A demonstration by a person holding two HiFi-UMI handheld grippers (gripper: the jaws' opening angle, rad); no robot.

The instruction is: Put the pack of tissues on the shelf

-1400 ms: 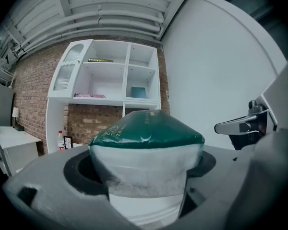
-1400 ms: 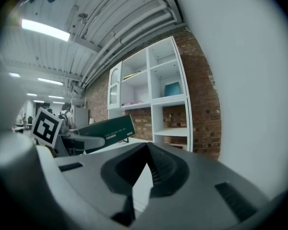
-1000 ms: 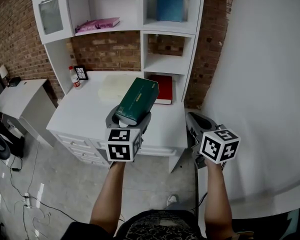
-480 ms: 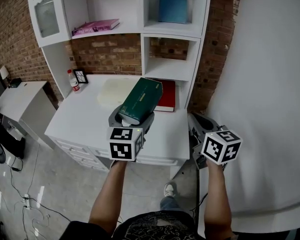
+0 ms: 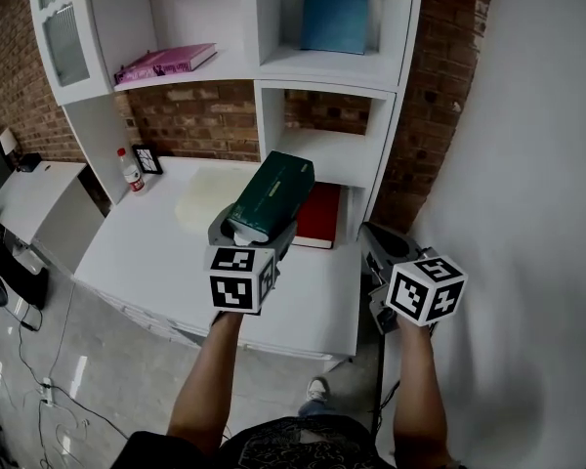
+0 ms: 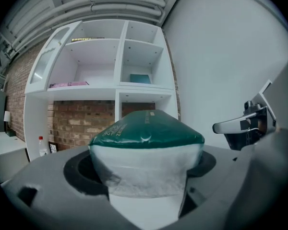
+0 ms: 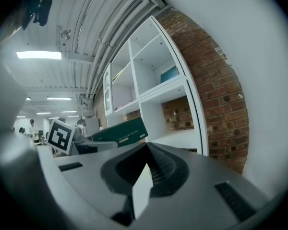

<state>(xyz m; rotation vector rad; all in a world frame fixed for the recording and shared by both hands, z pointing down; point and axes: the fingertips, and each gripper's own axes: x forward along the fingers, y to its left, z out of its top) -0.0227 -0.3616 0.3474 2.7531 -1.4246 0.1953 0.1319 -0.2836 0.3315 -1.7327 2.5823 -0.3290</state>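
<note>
- Tissue pack (image 5: 270, 197) is being held in the air above the tabletop (image 5: 166, 257), in front of the white shelf unit (image 5: 324, 156), with its far end tilted up towards the empty middle compartment.
- The left gripper (image 5: 257, 231) is being pressed shut on the near end of the pack. In the left gripper view its green wrapper is being pinched inward between the jaws, and pale tissue is showing through the clear end.
- The right gripper (image 5: 381, 254) is being carried off to the right, well apart from the pack. Its jaws are being held together with nothing between them.
- The pack is being judged light and soft, with a slick plastic wrapper. Squeezing should only dent it, so a firm hold is being favoured.
- Since only one end is being gripped, the free end may droop or swing. A hold nearer the middle, across the narrow sides, would be steadier.
- A red book (image 5: 319, 215) is lying on the tabletop below that compartment, and a blue book (image 5: 334, 15) is standing in the one above.
</note>
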